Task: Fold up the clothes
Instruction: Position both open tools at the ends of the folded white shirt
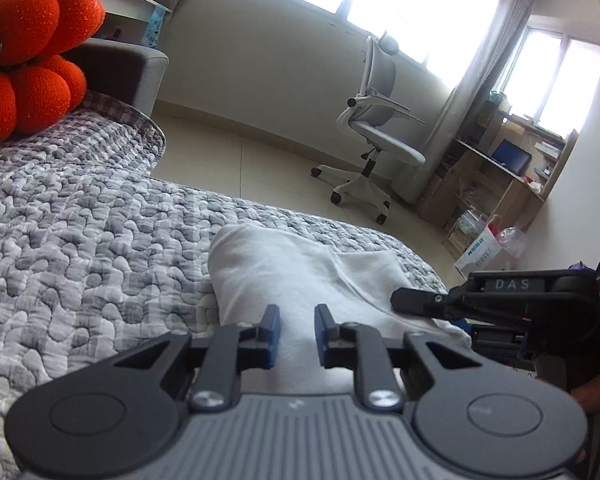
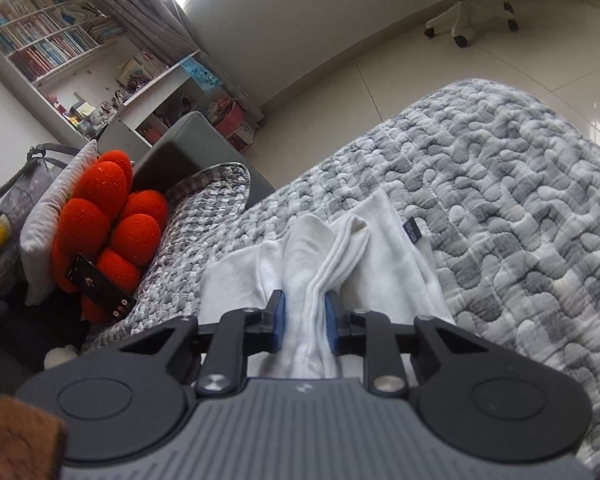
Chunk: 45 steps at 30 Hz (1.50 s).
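Note:
A white garment (image 1: 300, 272) lies partly folded on a grey quilted bed cover (image 1: 80, 240). In the left wrist view my left gripper (image 1: 297, 320) sits low over its near end. The blue pads stand close together and white cloth fills the narrow gap between them. One finger (image 1: 420, 302) of the right gripper reaches onto the garment's right edge. In the right wrist view my right gripper (image 2: 305, 308) is shut on a bunched, ribbed fold of the white garment (image 2: 388, 248), which spreads away over the quilt (image 2: 520, 200).
An orange lobed cushion (image 1: 32, 60) (image 2: 112, 216) rests at the head of the bed beside a grey padded arm (image 1: 128, 68), with a black device (image 2: 96, 284) leaning on it. Beyond the bed's edge are tiled floor, a white office chair (image 1: 380, 120), a wooden desk (image 1: 500, 176) and a bookshelf (image 2: 52, 48).

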Motion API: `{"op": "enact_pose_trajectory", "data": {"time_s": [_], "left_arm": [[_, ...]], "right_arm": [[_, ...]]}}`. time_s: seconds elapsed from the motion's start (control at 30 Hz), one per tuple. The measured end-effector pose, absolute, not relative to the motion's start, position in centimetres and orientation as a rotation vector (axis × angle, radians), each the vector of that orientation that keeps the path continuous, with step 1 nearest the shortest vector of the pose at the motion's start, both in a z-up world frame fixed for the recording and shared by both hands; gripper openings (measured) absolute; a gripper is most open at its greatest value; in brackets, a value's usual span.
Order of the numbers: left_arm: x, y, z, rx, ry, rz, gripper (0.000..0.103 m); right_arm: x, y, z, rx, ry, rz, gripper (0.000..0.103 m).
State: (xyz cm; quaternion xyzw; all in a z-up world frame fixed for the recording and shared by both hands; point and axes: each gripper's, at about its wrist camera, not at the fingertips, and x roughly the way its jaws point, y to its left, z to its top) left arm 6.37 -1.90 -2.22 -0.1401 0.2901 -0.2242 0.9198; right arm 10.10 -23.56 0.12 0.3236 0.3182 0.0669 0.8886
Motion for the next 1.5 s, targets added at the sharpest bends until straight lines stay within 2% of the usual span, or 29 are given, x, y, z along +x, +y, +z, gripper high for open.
{"op": "enact_pose_trajectory", "data": {"time_s": [0.3, 0.83, 1.07, 1.2, 1.37, 1.5], "left_arm": [[6.8, -2.5, -2.4, -0.359, 0.590, -0.484, 0.018], [6.8, -5.0, -3.4, -0.354, 0.639, -0.560, 0.017], [7.3, -5.5, -4.1, -0.342, 0.675, -0.586, 0.017], [7.5, -5.3, -3.7, -0.374, 0.674, -0.585, 0.017], [7.6, -5.2, -2.8, -0.412, 0.639, -0.588, 0.017], [7.8, -5.3, -2.5, -0.395, 0.627, -0.655, 0.017]], "right_arm": [[9.5, -26.2, 1.2, 0.789, 0.576, 0.225, 0.022], [8.6, -30.0, -0.5, 0.900, 0.613, 0.170, 0.022], [9.0, -30.0, -2.0, 0.809, 0.670, 0.110, 0.025], [8.2, -29.7, -0.8, 0.724, 0.627, 0.088, 0.030], [6.9, -29.1, 1.2, 0.591, 0.513, 0.067, 0.030], [6.8, -27.9, 1.6, 0.508, 0.496, 0.109, 0.030]]}}
